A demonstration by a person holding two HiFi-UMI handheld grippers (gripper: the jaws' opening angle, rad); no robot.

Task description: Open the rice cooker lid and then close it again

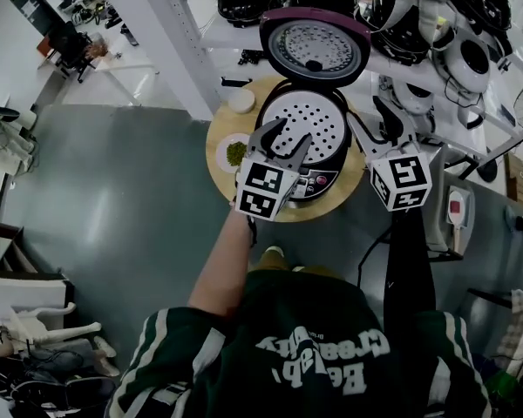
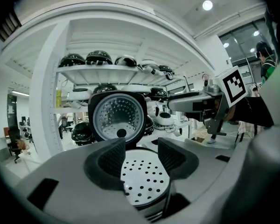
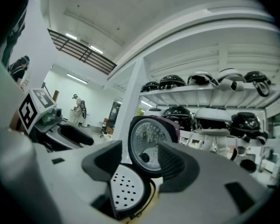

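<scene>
Left gripper (image 2: 141, 157) ribbed pads (image 2: 113, 160) apart nr round perforated plate (image 2: 144, 183), lid (image 2: 117, 118) up.

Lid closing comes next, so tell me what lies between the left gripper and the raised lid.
Left gripper view: only the perforated steamer tray lies between the open left gripper and the raised lid.

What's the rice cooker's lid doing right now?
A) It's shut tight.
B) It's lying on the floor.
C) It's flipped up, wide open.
C: the lid stands raised behind the rice cooker, and the white perforated plate inside the cooker is in plain sight.
</scene>
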